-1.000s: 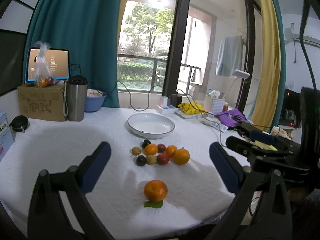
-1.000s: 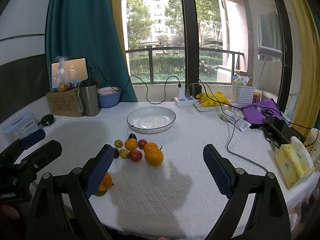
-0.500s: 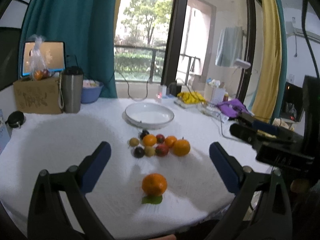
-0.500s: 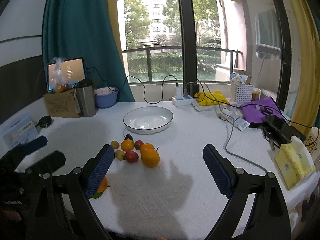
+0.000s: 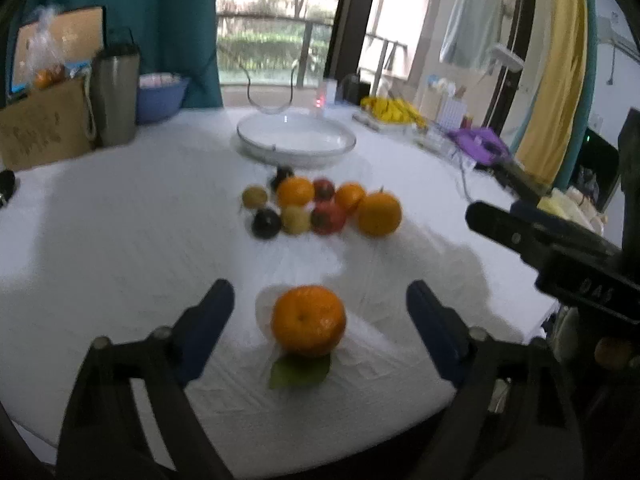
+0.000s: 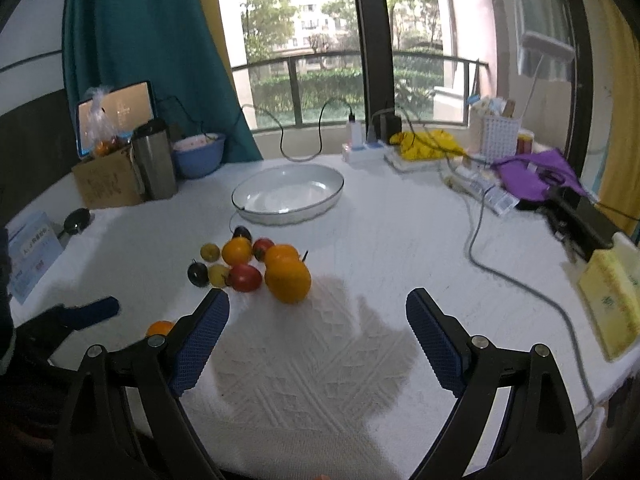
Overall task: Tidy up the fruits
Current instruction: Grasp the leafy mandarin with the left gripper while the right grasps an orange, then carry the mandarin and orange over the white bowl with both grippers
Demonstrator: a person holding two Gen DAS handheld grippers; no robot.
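Left gripper, closing, straddles seemingly stem-up tangerine.

A steel flask stands upright near the counter's far left edge, between a cardboard box and a blue bowl. A clear bag sits on the box, before a lit screen. A blue carton and a small black disc lie at the left edge. At the far edge a power strip holds chargers, beside a yellow cloth and a white basket. A purple cloth and yellow pack lie along the right edge. A teal curtain hangs behind.
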